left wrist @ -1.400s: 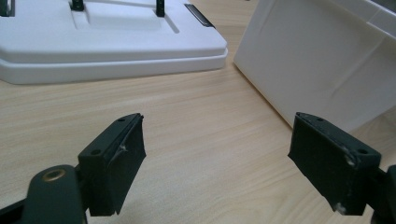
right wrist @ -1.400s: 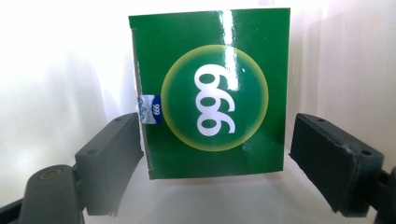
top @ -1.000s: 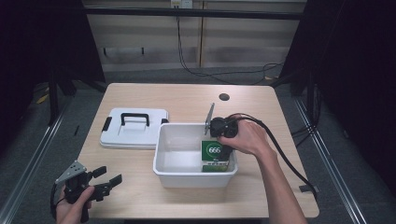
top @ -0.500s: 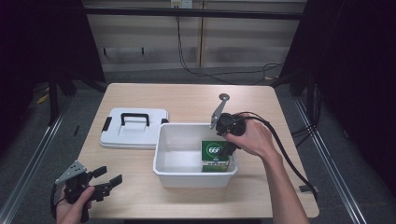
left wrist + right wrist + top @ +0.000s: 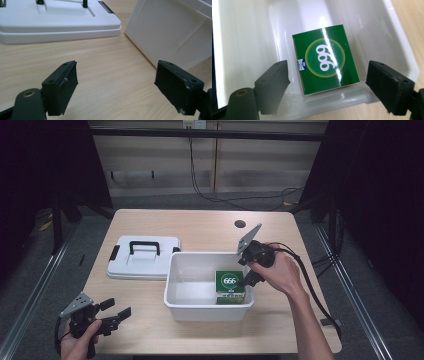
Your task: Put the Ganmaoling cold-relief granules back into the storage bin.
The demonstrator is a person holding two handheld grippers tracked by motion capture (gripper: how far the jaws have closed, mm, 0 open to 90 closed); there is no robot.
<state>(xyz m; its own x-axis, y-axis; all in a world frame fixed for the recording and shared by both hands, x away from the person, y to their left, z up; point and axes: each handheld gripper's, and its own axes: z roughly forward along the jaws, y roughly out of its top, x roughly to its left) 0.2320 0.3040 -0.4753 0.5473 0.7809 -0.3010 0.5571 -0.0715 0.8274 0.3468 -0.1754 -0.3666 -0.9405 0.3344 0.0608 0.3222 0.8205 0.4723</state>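
One glossy green box printed "999" lies flat inside the white plastic bin, against its right wall. Right gripper hovers above it, fingers wide apart, empty. Left gripper, fingers spread and empty, sits left of the bin near the smooth white lid on the wood-grain desk.

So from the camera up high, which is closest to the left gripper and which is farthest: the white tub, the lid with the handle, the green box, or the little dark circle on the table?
From the left gripper, at the table's near left corner:
1. White tub, just to its right.
2. Lid, behind it, left of the tub.
3. Green box, inside the tub's right end.
4. Dark circle, far side of the table.
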